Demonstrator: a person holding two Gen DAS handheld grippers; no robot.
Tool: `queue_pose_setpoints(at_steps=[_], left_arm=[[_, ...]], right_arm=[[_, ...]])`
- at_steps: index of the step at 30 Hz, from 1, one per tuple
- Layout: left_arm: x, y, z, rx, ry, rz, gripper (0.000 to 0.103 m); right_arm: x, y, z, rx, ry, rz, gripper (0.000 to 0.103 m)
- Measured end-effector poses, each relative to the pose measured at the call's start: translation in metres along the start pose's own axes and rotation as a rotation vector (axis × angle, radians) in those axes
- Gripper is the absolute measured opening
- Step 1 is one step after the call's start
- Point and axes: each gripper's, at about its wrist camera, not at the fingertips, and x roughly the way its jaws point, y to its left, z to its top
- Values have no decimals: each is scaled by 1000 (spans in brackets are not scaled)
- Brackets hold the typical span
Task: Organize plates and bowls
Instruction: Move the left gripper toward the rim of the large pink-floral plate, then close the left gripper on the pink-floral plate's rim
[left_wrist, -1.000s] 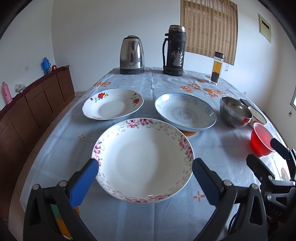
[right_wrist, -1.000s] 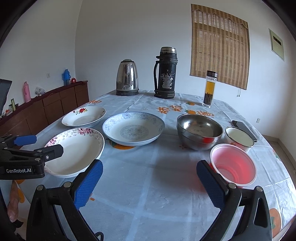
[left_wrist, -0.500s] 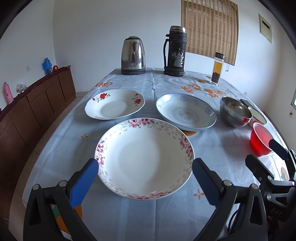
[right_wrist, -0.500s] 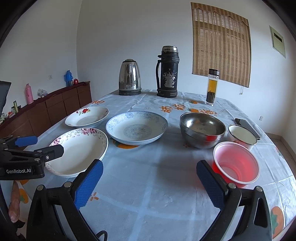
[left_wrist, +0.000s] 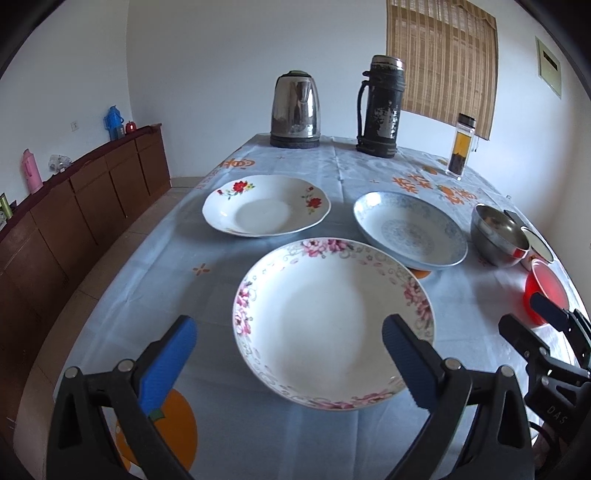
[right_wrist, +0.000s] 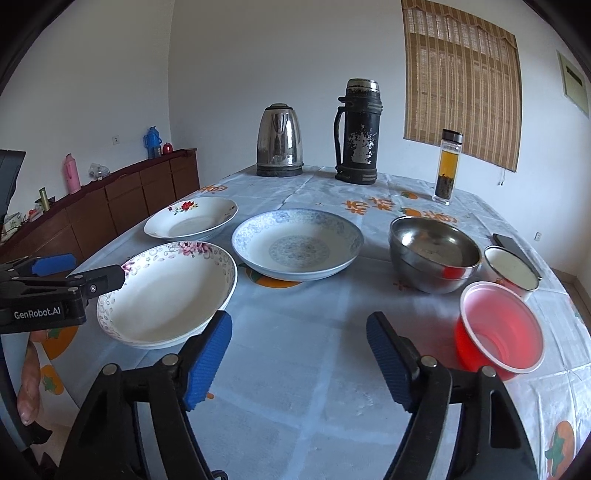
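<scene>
Left tool (left_wrist: 288, 350) hangs with its blue pads spread wide, nothing between them, above the near rim of the big white plate with the pink flower border (left_wrist: 332, 317). That plate sits on the bench (left_wrist: 184, 258), which wears a pale blue cloth with orange prints. Beyond it lie the white plate with red flowers (left_wrist: 266, 205) on the left and the blue-patterned plate (left_wrist: 410, 229) on the right, the three close together but apart.

Right tool (right_wrist: 299, 354) is also spread wide and empty, over bare cloth between the pink-bordered plate and the translucent red plastic bowl (right_wrist: 498, 328). This view gives the bowls properly: the steel bowl (right_wrist: 434, 253) just behind the red one, and a small white enamel bowl (right_wrist: 511, 266) tucked beside both, with a dark flat object (right_wrist: 511, 245) at its far edge. In the left view those bowls are squeezed to the right margin.

Both views catch the steel kettle (right_wrist: 279, 140), the black flask (right_wrist: 358, 133) and the glass tea bottle (right_wrist: 448, 166) along the far end. Only the right view shows the left tool from the side, level with the pink-bordered plate's rim.
</scene>
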Motion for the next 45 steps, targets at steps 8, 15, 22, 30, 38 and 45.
queue_pose_setpoints(at_steps=[8, 15, 22, 30, 38, 45], left_arm=[[38, 32, -3, -66, 88, 25, 76], [52, 41, -3, -91, 112, 25, 61], [64, 43, -1, -91, 133, 7, 41], [64, 37, -1, -72, 123, -26, 19], [64, 34, 0, -64, 97, -19, 13], [61, 33, -2, -60, 77, -12, 13]], right_arm=[[42, 21, 10, -15, 83, 113, 49], [69, 34, 21, -35, 137, 149, 37], [90, 43, 21, -51, 198, 175, 21], [94, 47, 22, -77, 220, 179, 17], [95, 47, 22, -83, 216, 175, 16], [91, 50, 22, -99, 191, 165, 15]])
